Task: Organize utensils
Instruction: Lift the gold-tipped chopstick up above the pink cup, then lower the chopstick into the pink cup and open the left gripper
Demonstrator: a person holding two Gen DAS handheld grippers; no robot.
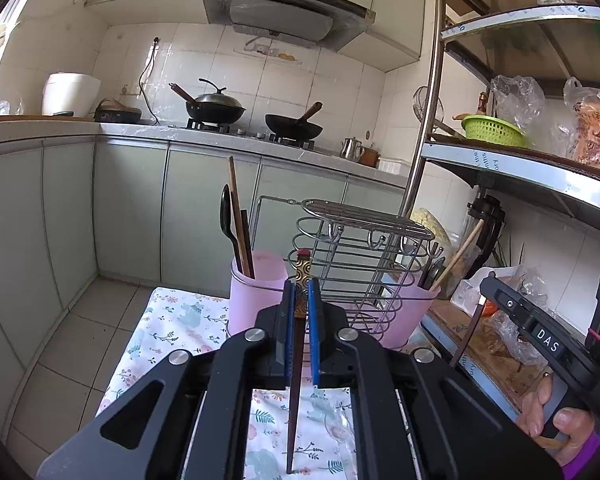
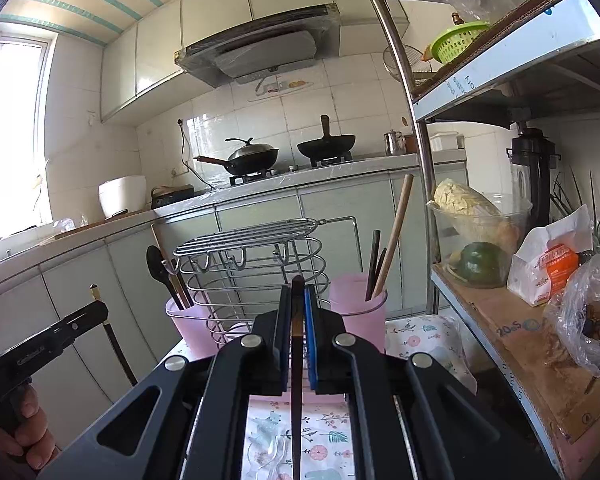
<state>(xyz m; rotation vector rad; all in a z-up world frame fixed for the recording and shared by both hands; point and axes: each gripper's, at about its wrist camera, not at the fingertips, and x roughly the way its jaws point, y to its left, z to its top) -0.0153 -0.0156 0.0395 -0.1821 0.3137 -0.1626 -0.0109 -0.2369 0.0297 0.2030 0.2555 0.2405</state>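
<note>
My left gripper is shut on a dark chopstick with a gold patterned, red-tipped top, held upright above the floral cloth. My right gripper is shut on a plain dark chopstick, also upright. A wire utensil rack stands between two pink cups. The left pink cup holds a black spoon and chopsticks. The right pink cup holds a wooden handle and dark utensils. Both grippers sit just in front of the rack.
A metal shelf unit stands close on the right with bags, a bowl and a green basket. The kitchen counter with two woks is behind. Tiled floor lies to the left of the small table.
</note>
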